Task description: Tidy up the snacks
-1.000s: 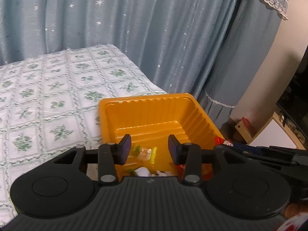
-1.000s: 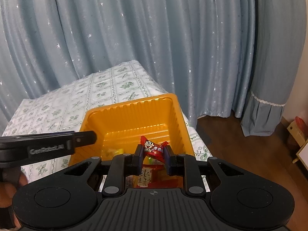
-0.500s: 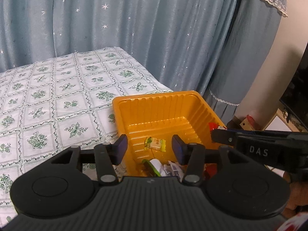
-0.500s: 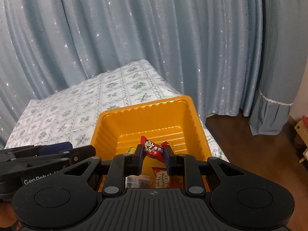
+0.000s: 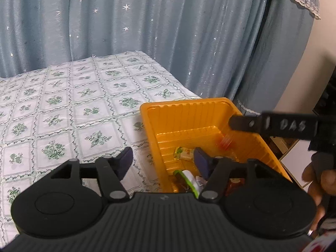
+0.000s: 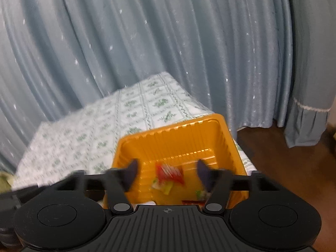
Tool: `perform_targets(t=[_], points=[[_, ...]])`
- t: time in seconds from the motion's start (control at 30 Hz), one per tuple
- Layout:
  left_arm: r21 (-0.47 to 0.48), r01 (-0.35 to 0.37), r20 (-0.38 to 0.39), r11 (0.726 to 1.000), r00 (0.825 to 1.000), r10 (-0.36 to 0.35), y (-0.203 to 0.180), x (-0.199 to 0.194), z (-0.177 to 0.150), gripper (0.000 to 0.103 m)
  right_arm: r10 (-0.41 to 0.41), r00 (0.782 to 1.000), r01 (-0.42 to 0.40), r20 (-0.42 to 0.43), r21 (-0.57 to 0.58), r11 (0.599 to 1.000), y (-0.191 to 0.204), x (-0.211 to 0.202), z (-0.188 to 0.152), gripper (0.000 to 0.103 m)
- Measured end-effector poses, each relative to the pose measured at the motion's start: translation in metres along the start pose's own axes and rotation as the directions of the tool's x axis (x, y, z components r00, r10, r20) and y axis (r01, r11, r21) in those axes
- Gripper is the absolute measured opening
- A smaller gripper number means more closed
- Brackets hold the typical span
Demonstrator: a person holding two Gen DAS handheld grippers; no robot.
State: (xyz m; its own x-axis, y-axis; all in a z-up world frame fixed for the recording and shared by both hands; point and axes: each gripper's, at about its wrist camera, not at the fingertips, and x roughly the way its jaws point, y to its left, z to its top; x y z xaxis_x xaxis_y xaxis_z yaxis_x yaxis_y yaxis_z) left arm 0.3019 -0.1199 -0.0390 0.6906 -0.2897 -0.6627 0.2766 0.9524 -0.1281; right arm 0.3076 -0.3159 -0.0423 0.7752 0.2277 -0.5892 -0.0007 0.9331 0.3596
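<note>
An orange plastic tray stands at the right edge of the table and holds several small wrapped snacks. My left gripper is open and empty over the tray's near left wall. My right gripper is open above the tray. A red snack packet is blurred between its fingers, loose over the tray floor; in the left wrist view it shows as a red blur. A yellow-green candy lies on the tray floor. One right finger reaches over the tray's right wall.
The table has a white cloth with green flower squares. Blue starred curtains hang behind. The table's right edge drops to a wooden floor. A hand shows at the right.
My right gripper has opened and let go of the red packet, which drops into the tray. Both gripper views have pulled back and shifted; my left gripper has moved left of the tray.
</note>
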Motion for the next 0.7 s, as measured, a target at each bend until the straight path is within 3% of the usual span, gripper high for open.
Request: perform_targets(t=[0.07,0.47,0.7], points=[[0.003,-0.011,0.002,1.000,1.000,0.011,0.001,-0.004,-0.003,0.073,-0.010,1.000,0.009,0.007,0.020,1.000,-0.006,-0.004,0.000,0.064],[0.002,-0.069,0.011,0.998,0.998,0.069,-0.010,-0.042,-0.018,0.100,-0.075,0.997,0.077,-0.024,0.051,0.996,-0.022,-0.051,-0.024,0.064],[-0.021,-0.083,0.011,0.996,0.996,0.083,-0.019,-0.077,-0.029,0.103,-0.103,0.994,0.105,-0.044,0.050,0.993,-0.017,-0.089,-0.043,0.070]])
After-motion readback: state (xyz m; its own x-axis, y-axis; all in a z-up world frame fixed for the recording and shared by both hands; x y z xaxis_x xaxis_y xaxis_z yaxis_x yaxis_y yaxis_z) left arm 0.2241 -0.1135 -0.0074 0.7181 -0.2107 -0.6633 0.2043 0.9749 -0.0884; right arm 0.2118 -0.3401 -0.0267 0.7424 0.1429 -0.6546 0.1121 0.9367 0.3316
